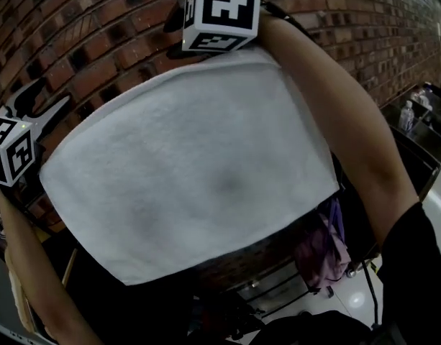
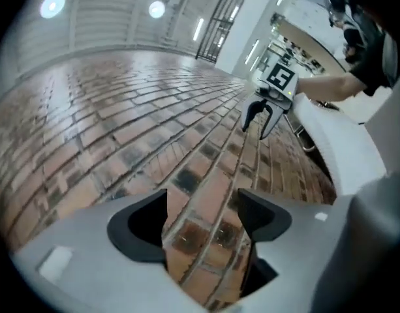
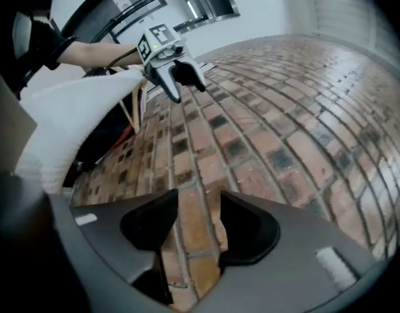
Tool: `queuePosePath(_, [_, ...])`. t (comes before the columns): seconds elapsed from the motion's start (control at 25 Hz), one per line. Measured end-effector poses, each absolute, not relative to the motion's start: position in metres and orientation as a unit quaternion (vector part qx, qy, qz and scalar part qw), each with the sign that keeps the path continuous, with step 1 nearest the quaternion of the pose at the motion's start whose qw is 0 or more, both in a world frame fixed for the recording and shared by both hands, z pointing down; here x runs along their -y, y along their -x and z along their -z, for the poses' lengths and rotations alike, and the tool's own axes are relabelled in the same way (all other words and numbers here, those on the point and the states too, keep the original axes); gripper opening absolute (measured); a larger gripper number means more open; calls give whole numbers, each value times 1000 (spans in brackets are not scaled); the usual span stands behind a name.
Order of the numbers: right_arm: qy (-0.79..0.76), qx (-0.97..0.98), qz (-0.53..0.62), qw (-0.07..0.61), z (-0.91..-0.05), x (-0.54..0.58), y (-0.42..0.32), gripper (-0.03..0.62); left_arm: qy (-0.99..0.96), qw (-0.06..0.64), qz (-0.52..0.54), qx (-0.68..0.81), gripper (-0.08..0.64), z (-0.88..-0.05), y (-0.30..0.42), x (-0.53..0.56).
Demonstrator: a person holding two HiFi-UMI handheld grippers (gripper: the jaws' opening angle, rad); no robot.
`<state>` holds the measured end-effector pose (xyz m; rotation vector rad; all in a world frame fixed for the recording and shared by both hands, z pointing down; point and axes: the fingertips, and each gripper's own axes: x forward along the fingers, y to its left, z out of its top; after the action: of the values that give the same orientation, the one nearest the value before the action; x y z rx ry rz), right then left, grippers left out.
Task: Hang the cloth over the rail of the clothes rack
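Observation:
A white cloth is spread wide in front of the brick wall, its lower edge hanging free. I cannot see the rail; the cloth covers whatever it lies on. My left gripper is just off the cloth's left edge, jaws open, and in its own view only bricks show between them. My right gripper's marker cube sits at the cloth's top edge. The right gripper is open too, with nothing between its pads. Each gripper shows in the other's view, beside the cloth.
The brick wall stands close behind both grippers. A purple garment hangs below the cloth's lower right corner. Dark shelving stands at the far right. Wooden bars show beneath the cloth in the right gripper view.

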<state>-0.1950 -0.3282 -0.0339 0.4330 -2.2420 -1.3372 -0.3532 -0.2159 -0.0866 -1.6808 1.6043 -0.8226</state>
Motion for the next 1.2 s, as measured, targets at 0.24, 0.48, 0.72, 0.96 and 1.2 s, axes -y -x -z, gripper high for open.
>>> queuePosePath(0.24, [-199,806,530,174,60,318,191,209,559,449,298,-630,347,110,312,187])
queuePosePath(0.48, [-220,792,559,108,66,269,158,210,539,513,213,-633,333,102,267,115])
queuePosePath(0.72, [-215,811,539,-77,32,173,59,218,535,529,109,-650,333,62,243,49])
queuePosePath(0.96, [-128,886,419,-149,-68,134,21,234,628,367,29,-685,333,-91,294,48])
queuePosePath(1.2, [-121,941,307,-77,-177,165,62,253,665,257,-3,-701,344,-167,291,51])
